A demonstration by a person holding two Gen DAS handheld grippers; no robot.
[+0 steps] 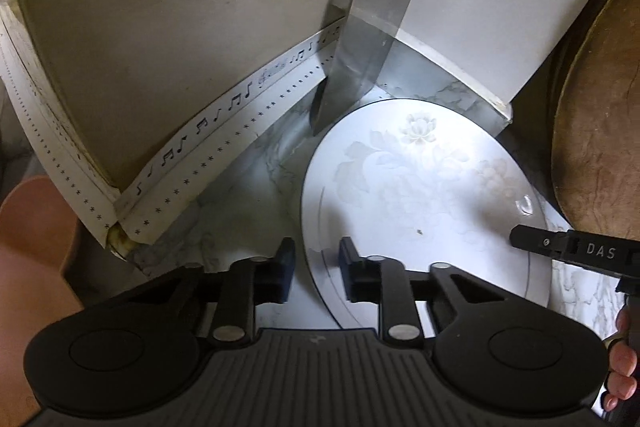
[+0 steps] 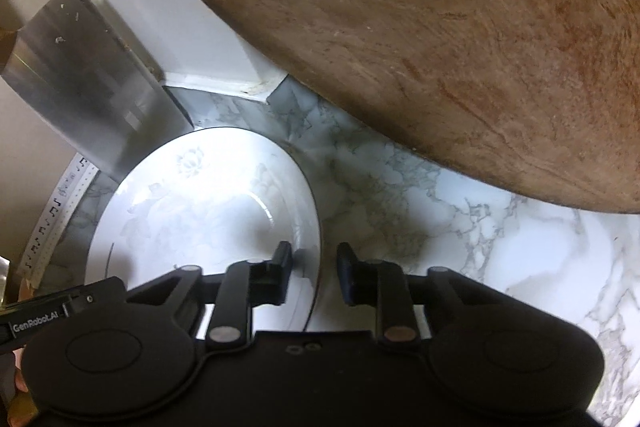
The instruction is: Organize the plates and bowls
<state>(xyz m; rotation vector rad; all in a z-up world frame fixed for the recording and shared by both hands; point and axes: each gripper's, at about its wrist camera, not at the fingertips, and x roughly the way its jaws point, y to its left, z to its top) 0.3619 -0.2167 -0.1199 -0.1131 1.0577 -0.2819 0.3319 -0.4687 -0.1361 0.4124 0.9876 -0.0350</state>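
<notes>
Nearest the lens in each view sat a gripper straddling the rim of the white floral plate [image 1: 424, 195]: the left gripper [image 1: 316, 269] at one side of the plate and the right gripper [image 2: 314, 273] at the opposite side, each with its jaws parted narrowly, one finger over the plate and one outside its rim, not yet closed on it as far as could be judged. The plate lay flat on the marble counter [image 2: 460, 227]. To lift it cleanly, both sets of jaws probably needed to pinch the rim together and rise evenly, keeping the plate level. Room was tight: beyond the plate a steel cleaver blade [image 1: 360, 39] stood against the wall corner, its lower edge close over the plate's far rim, and a big round wooden board [image 2: 440, 39] leaned just beside the plate. Drawing the plate back toward the grippers, away from the blade, looked safest.
</notes>
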